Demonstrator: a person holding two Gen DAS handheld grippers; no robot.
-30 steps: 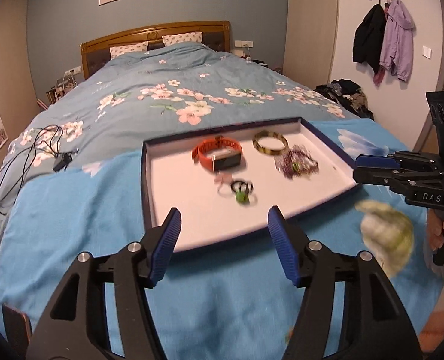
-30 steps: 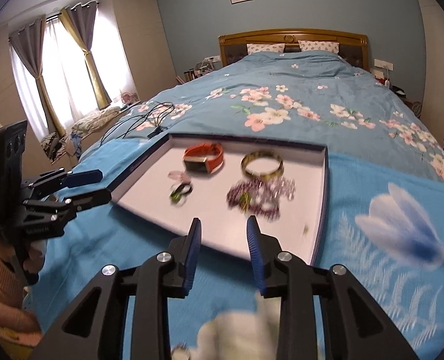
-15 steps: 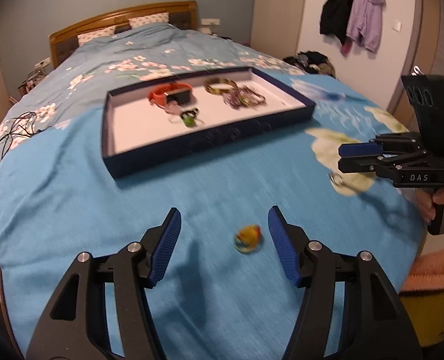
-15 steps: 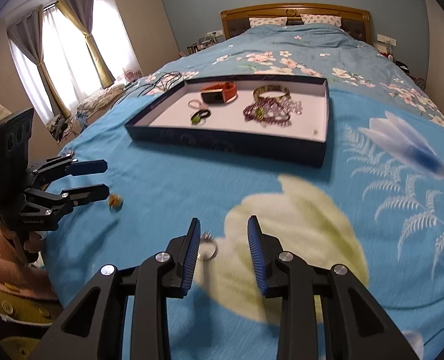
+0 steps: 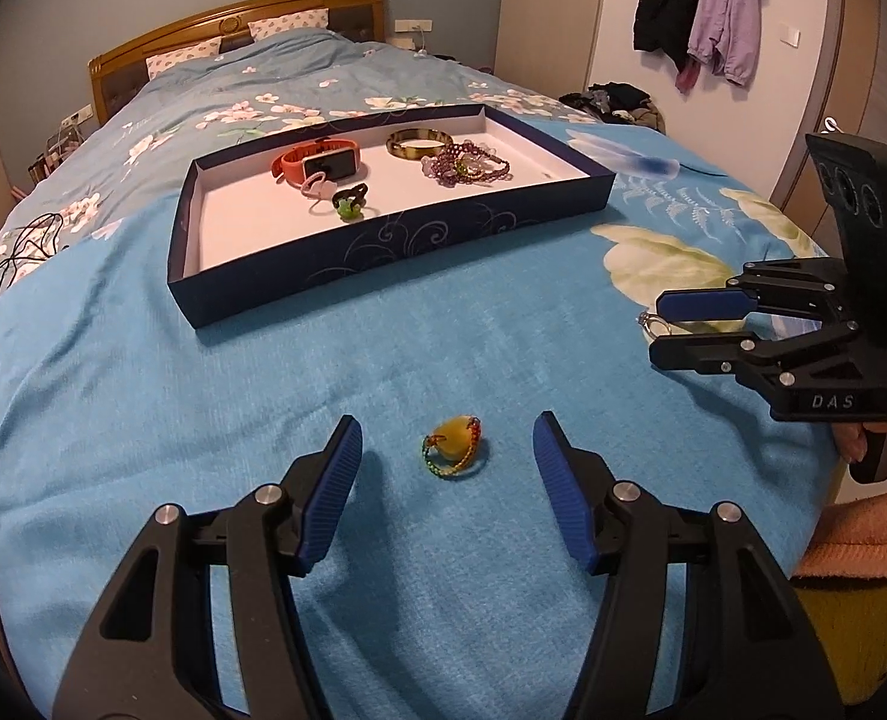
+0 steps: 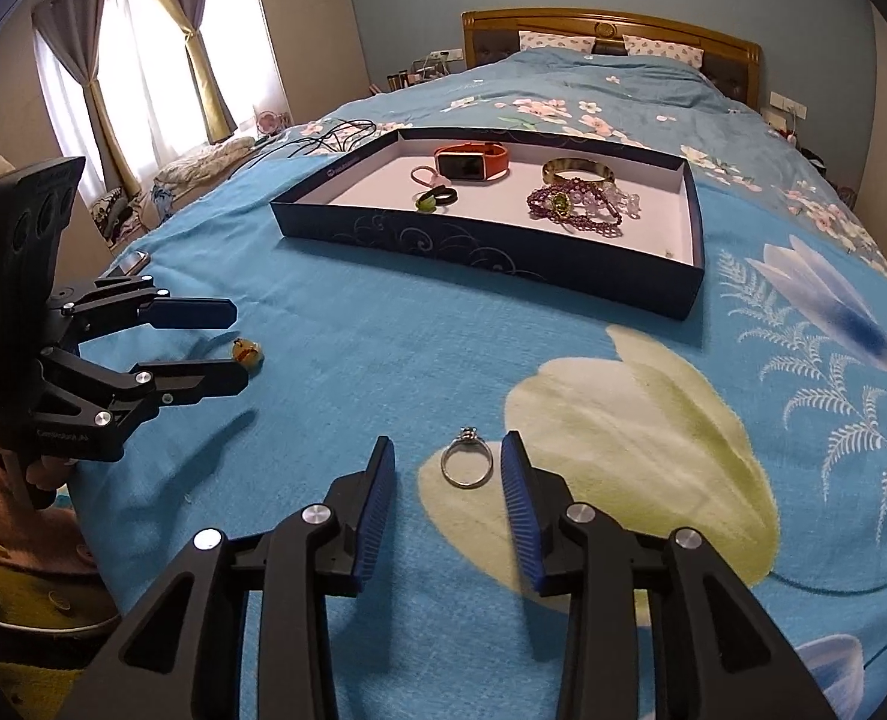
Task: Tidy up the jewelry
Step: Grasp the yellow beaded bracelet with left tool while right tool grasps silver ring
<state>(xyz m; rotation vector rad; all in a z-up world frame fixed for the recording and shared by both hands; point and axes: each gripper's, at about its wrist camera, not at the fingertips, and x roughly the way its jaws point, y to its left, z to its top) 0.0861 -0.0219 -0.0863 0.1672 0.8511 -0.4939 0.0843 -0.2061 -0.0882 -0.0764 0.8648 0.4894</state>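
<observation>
A ring with a yellow stone and a coloured band [image 5: 452,450] lies on the blue blanket between the fingers of my left gripper [image 5: 445,427]. Those jaws are closing and do not touch it. A silver ring [image 6: 466,435] lies between the fingers of my right gripper [image 6: 448,443]. Its jaws are opening and stand clear of the ring. Further up the bed is the dark blue tray [image 5: 383,246] with an orange watch [image 5: 317,165], a bangle [image 5: 419,144], purple beads [image 5: 467,165] and a green ring [image 5: 347,210]. The right wrist view shows the left gripper [image 6: 239,347] around the yellow ring [image 6: 245,353].
Black cables [image 5: 17,246] lie on the bed's left side and a phone [image 6: 131,264] near its edge. Coats [image 5: 701,30] hang on the wall at the right. A person's sleeves show at the bed's near edge. Blanket stretches between the rings and the tray.
Both grippers drew back from the tray and sank toward the near blanket. Each now has a ring between its fingers. The right jaws stand a little wider.
</observation>
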